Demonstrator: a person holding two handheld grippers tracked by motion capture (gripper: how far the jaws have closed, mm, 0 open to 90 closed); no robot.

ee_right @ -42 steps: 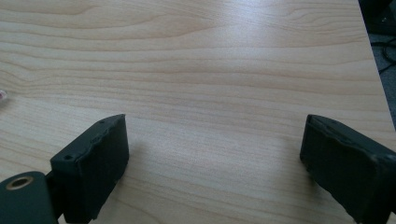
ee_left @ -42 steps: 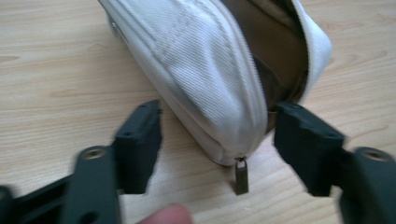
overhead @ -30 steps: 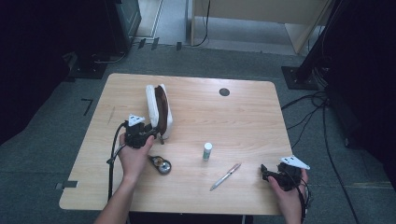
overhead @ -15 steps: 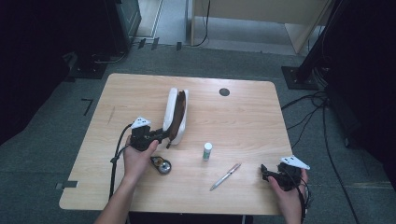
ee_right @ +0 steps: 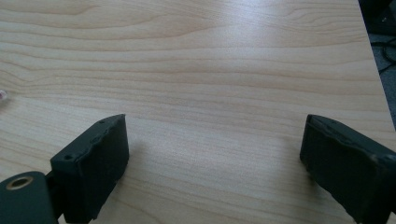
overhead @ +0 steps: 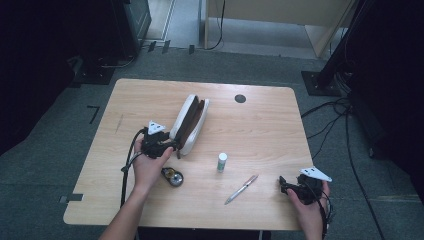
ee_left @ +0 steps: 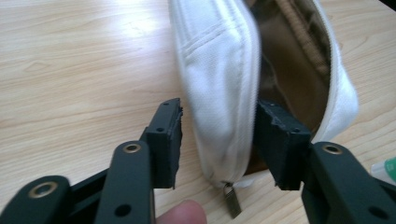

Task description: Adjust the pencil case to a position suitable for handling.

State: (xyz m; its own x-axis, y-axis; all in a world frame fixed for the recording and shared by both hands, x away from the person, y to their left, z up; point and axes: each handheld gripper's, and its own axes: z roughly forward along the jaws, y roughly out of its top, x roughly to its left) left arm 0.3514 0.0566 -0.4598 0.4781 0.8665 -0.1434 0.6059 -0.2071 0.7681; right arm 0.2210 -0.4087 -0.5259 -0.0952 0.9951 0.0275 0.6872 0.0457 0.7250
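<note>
A white zip pouch point(overhead: 190, 124) with a brown lining lies unzipped on the wooden table point(overhead: 265, 130), its long axis slanting toward the far right. My left gripper point(overhead: 167, 146) is at its near end. In the left gripper view the left gripper point(ee_left: 219, 140) is open and straddles the pouch point(ee_left: 219, 84): one jaw is inside the opening against the wall, the other stands a small gap outside it. The zip pull point(ee_left: 231, 205) hangs at the near end. My right gripper point(overhead: 287, 187) rests near the table's front right corner. It point(ee_right: 215, 154) is open over bare wood.
A small white bottle point(overhead: 222, 162) stands near the table's middle, with a pen point(overhead: 241, 189) lying in front of it. A round dark object point(overhead: 173, 177) sits just in front of my left hand. A black disc point(overhead: 240, 98) is set in the tabletop at the back.
The pouch has swung round, its far end moving right, and its near end has shifted right and toward me along with my left gripper. The right gripper has stayed put.
</note>
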